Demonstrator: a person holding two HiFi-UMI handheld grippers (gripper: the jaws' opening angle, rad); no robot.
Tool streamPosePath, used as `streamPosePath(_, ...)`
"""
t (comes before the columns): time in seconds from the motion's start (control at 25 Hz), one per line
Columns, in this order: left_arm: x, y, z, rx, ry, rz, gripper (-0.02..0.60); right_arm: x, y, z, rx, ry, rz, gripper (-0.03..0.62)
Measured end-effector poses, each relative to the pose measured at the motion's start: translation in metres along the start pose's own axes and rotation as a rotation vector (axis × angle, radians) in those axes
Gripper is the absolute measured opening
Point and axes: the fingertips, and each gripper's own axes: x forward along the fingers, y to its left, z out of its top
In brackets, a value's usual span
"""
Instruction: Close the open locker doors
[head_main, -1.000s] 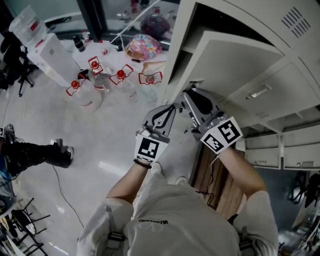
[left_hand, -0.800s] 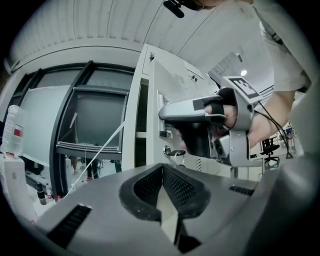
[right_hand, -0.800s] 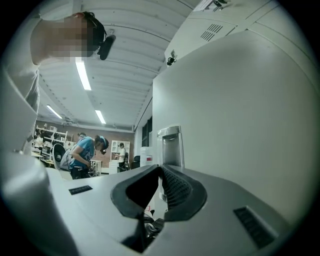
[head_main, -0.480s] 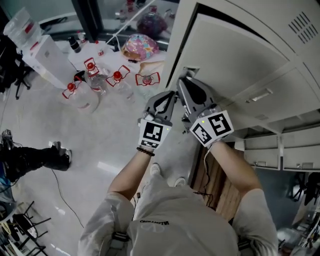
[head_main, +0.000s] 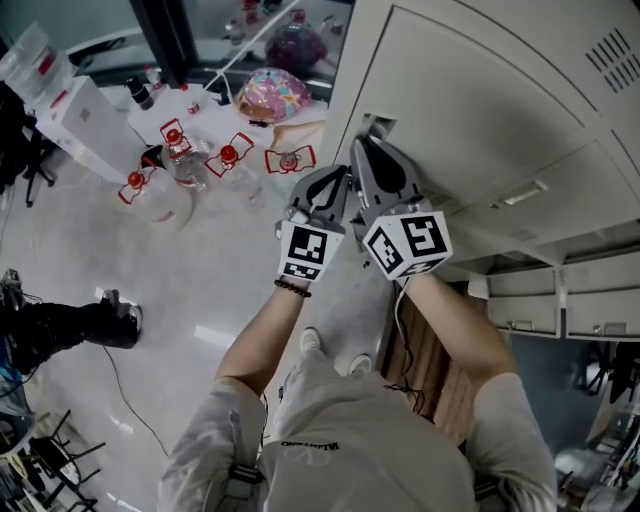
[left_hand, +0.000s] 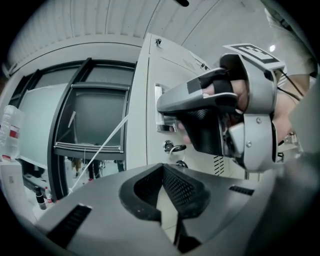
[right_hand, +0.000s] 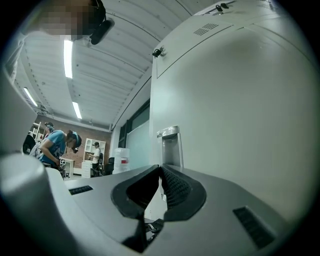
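Now flush, formerly ajar: locker door (head_main: 470, 110)

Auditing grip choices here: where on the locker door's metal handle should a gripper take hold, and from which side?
Probably the handle's raised chrome rim, approached head-on from the door's front. It is narrow, upright and stands proud near the door's edge, so jaws can pinch across it.

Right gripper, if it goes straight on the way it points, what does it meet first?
The right gripper would likely meet the pale grey metal locker door, near its recessed chrome handle; depth is unclear.
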Motion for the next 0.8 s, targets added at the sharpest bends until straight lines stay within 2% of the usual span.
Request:
streamPosePath(0.32, 0.011, 0.005, -0.001, -0.013, 0.005, 0.032, 0.005, 0.008, -0.008, 0.000, -0.012, -0.004, -0.068, 0.031)
streamPosePath(0.64, 0.011, 0.007, -0.001, -0.011, -0.006, 0.032, 0.005, 0.001, -0.009, -0.004, -0.026, 0.010, -0.105, 0.025)
streamPosePath(0.8, 0.009, 0.007, -0.001, 0.007, -0.007, 0.027, 0.005, -0.038, -0.002, -0.007, -0.026, -0.001, -0.053, 0.010)
